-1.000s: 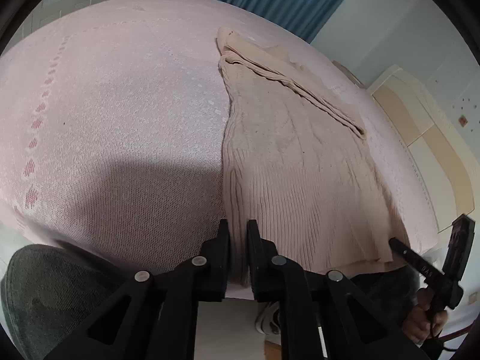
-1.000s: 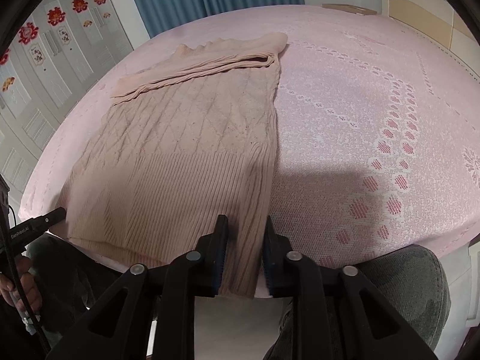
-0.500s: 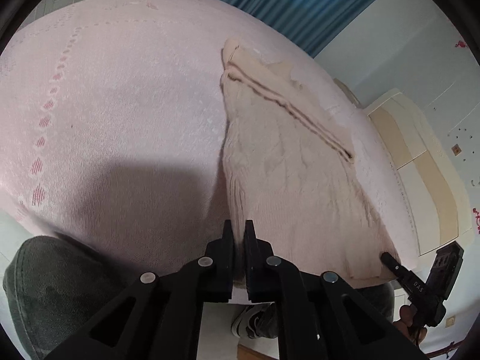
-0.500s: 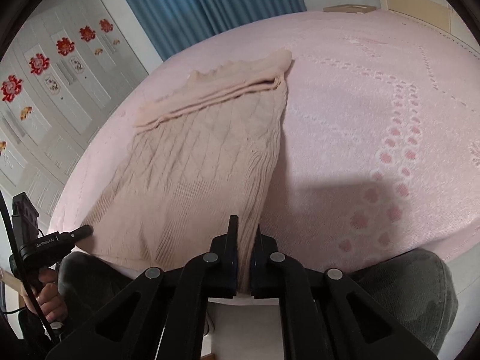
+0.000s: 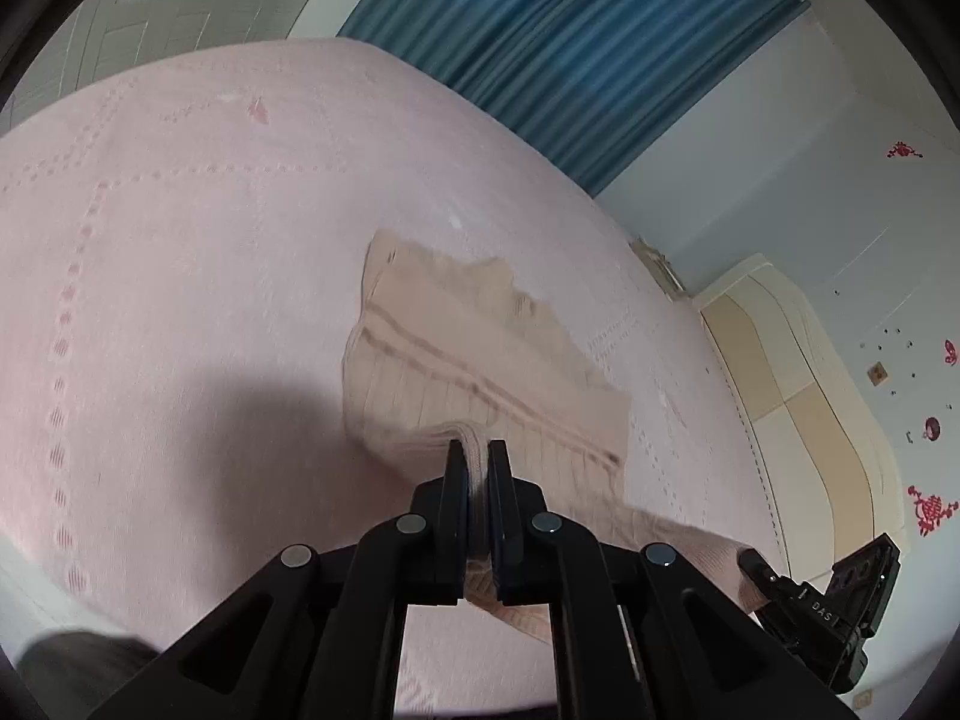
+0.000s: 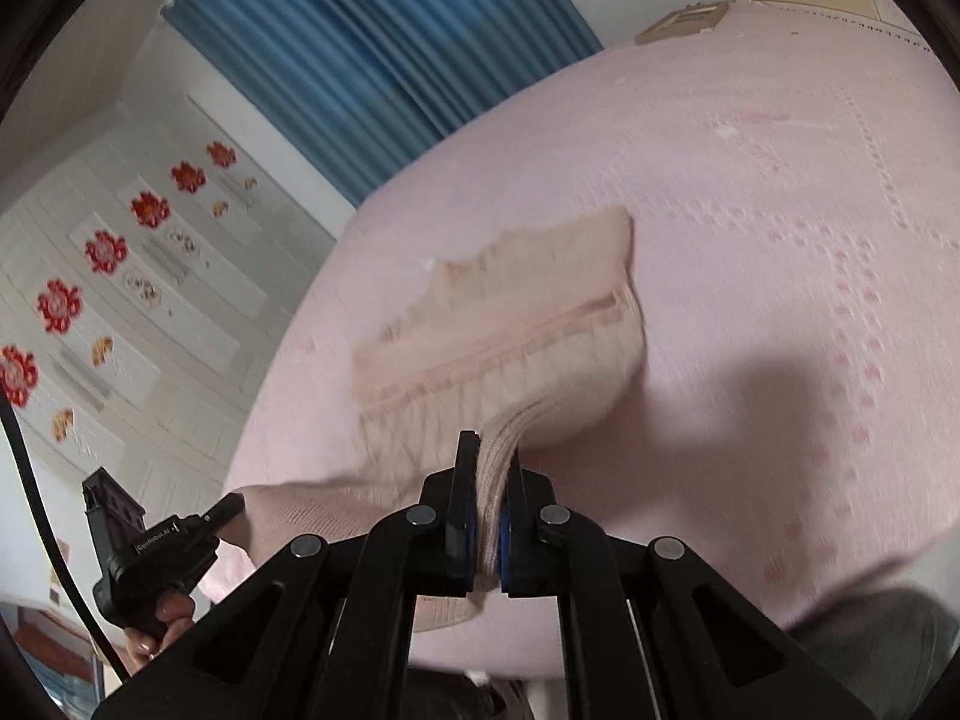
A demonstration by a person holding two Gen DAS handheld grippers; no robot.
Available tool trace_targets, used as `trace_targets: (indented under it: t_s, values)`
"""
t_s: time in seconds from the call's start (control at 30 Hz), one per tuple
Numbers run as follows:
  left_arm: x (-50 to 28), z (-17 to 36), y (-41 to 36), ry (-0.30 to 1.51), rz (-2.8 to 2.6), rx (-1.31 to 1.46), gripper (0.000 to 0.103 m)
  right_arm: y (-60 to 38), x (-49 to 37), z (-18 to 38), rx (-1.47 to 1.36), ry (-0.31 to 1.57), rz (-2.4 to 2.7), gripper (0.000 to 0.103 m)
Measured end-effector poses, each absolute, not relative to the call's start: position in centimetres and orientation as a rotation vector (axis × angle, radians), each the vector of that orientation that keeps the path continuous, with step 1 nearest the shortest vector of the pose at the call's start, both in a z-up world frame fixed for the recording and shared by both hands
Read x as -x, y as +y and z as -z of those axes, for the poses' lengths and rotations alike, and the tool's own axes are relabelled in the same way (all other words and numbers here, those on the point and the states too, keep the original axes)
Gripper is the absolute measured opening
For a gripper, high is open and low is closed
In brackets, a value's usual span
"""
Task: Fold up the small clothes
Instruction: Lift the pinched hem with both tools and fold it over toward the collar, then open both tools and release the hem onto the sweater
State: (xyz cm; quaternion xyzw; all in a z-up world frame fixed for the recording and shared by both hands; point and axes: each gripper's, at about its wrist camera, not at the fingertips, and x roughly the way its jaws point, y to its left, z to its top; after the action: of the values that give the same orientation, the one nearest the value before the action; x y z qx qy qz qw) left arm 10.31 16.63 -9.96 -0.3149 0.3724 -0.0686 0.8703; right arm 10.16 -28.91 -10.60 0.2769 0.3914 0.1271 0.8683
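My left gripper [image 5: 478,459] was clamped on the hem corner of a beige knit sweater [image 5: 480,354], its two black fingers [image 5: 454,480] nearly closed with only the ribbed fabric between them. My right gripper [image 6: 489,456] pinched the opposite hem corner just as tightly. Both corners were lifted off the pink bedspread [image 5: 180,240], while the sweater's collar end lay flat on it, below the blue curtain [image 5: 570,42].

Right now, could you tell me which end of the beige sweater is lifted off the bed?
The hem end: the left gripper and right gripper each pinch a hem corner of the beige sweater and raise it, while the collar end lies flat on the pink bedspread.
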Motion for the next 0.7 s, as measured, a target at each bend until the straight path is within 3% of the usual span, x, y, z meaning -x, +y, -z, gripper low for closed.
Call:
trace_targets:
  t_s: [0.23,0.7]
  values:
    - [-18.7,10.3,17.2,0.766,0.118,0.700,0.006,-29.2,-17.9,10.2,-0.618,0.791,-0.223,0.005]
    - [-33.6,16.2,16.6,0.852,0.091,0.699,0.007,-28.0,-35.1,15.6,-0.583,0.910,-0.181,0.005]
